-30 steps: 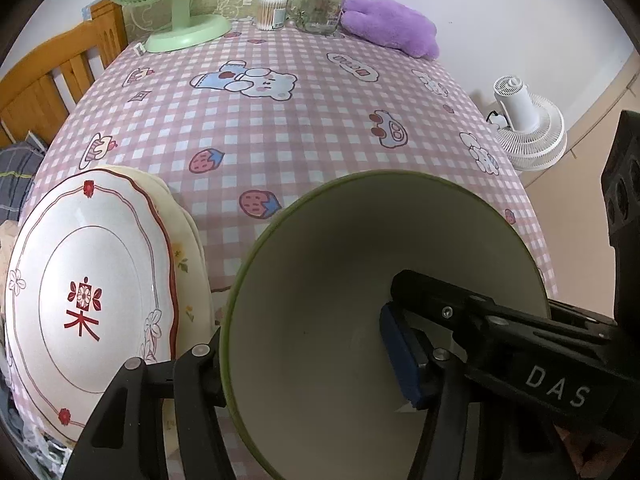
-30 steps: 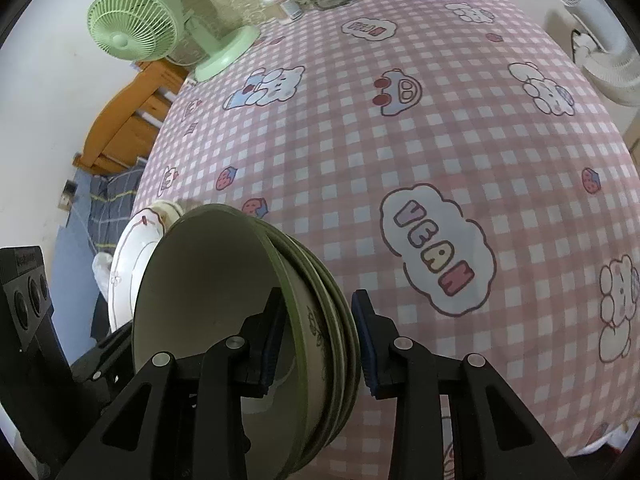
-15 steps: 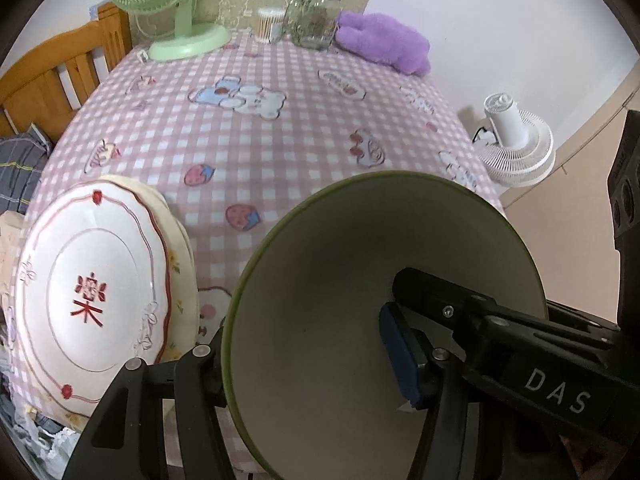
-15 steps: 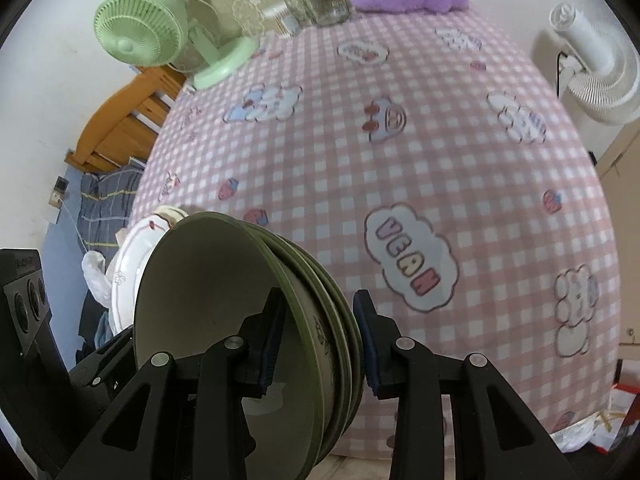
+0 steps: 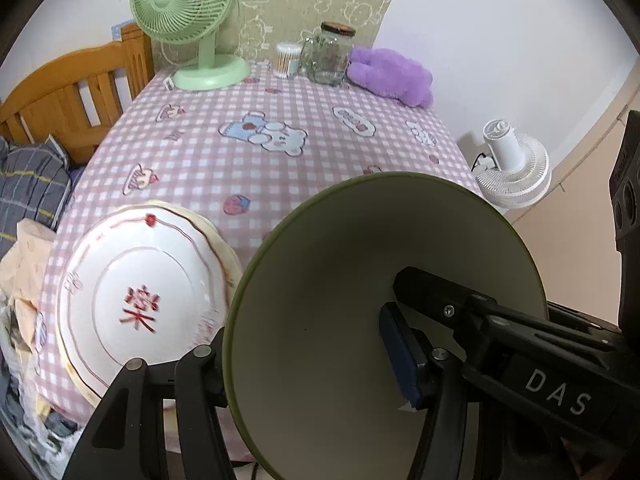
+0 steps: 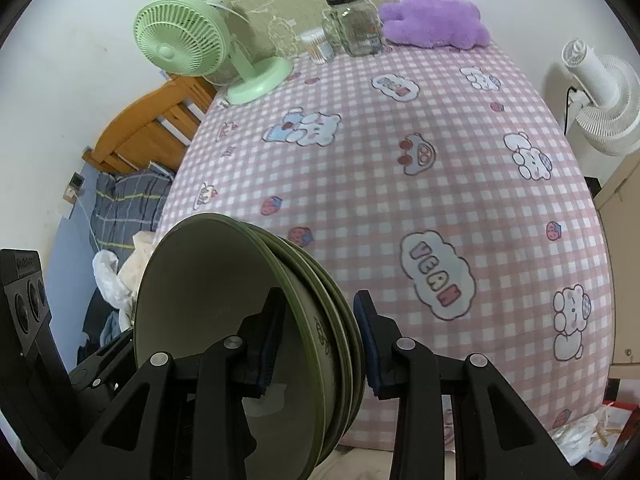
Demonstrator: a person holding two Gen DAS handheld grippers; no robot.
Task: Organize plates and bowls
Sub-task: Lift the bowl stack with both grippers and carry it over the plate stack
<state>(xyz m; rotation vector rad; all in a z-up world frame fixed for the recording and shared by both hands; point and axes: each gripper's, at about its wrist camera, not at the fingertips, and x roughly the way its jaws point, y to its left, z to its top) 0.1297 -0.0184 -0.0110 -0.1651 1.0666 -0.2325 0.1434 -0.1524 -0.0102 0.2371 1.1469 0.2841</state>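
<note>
A nested stack of green bowls [image 6: 224,320] hangs in the air in front of the table's near edge, tilted on its side. My right gripper [image 6: 316,340] is shut on the stack's rim, one pad inside and one outside. The same stack fills the left wrist view [image 5: 340,300]. There my right gripper's blue-padded finger [image 5: 400,352] reaches into the top bowl. My left gripper [image 5: 256,364] shows one finger [image 5: 196,376] just left of the bowl rim; its other finger is hidden. White plates with red trim [image 5: 132,300] are stacked at the table's near left corner.
The table carries a pink checked cloth [image 6: 380,168]. At its far end stand a green desk fan [image 5: 192,24], a cotton-swab tub [image 5: 286,60], a glass jar [image 5: 328,56] and a purple plush [image 5: 392,76]. A white floor fan [image 5: 512,172] stands to the right, a wooden bed frame [image 5: 68,96] to the left.
Both grippers and the bowl stack have pulled back and up from the table. The table's far end and the wall now show. The grip on the bowls is unchanged.
</note>
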